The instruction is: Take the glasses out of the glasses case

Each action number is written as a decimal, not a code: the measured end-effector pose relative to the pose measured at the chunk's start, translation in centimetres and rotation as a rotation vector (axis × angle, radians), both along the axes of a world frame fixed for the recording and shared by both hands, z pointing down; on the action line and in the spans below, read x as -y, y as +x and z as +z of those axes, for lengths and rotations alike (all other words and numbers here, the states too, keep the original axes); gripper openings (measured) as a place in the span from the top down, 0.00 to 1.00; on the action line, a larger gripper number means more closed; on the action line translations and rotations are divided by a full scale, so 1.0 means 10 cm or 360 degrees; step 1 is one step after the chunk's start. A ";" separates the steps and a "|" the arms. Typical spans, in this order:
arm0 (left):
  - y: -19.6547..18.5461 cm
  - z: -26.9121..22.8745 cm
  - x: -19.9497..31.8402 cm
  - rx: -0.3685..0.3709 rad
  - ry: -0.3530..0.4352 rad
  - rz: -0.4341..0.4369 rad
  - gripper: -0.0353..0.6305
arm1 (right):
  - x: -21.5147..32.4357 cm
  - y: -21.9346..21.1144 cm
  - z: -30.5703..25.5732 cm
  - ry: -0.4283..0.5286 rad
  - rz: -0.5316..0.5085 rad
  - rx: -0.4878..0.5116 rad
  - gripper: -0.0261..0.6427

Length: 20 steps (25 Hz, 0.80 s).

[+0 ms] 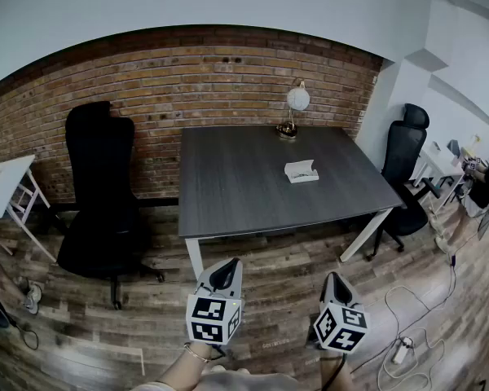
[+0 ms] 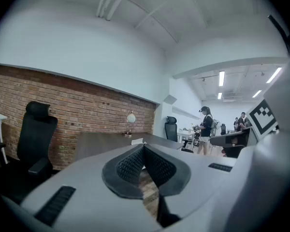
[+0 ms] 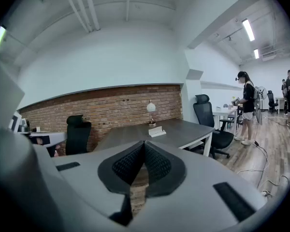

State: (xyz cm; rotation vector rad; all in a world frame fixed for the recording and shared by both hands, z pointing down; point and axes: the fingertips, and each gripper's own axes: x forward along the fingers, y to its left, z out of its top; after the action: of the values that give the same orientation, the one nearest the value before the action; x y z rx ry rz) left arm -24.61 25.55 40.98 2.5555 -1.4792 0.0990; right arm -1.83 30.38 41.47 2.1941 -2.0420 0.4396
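A white glasses case [image 1: 301, 171] lies on the dark grey table [image 1: 253, 186], right of centre, with its lid partly up. The case [image 3: 157, 131] also shows small and far off in the right gripper view, and as a pale speck [image 2: 137, 141] in the left gripper view. Both grippers hang over the wooden floor well short of the table's near edge. My left gripper [image 1: 226, 272] is shut with nothing between its pads. My right gripper [image 1: 334, 284] is likewise shut and empty. The glasses themselves are not visible.
A globe lamp [image 1: 292, 109] stands at the table's far edge by the brick wall. A black office chair [image 1: 99, 198] sits left of the table, another [image 1: 405, 165] right. Cables and a power strip [image 1: 403, 350] lie on the floor at right. People stand at far right [image 3: 245, 108].
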 end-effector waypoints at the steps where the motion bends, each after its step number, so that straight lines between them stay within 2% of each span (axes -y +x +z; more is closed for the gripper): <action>1: -0.01 0.01 0.00 -0.0003 -0.0001 -0.0002 0.92 | 0.00 -0.01 0.01 -0.0002 0.0000 -0.0001 0.91; 12: -0.21 0.10 -0.02 -0.0018 -0.0011 0.0039 0.92 | -0.10 -0.21 0.08 -0.0019 0.0049 0.0008 0.91; 20: -0.18 0.31 0.03 0.0019 -0.0062 0.0123 0.92 | -0.15 -0.27 0.29 -0.0109 0.0123 0.0035 0.91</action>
State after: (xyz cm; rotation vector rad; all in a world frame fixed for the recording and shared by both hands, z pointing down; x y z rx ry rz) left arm -26.43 25.23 44.06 2.5854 -1.3690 0.1522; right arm -4.58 31.88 44.33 2.2439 -1.9275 0.5357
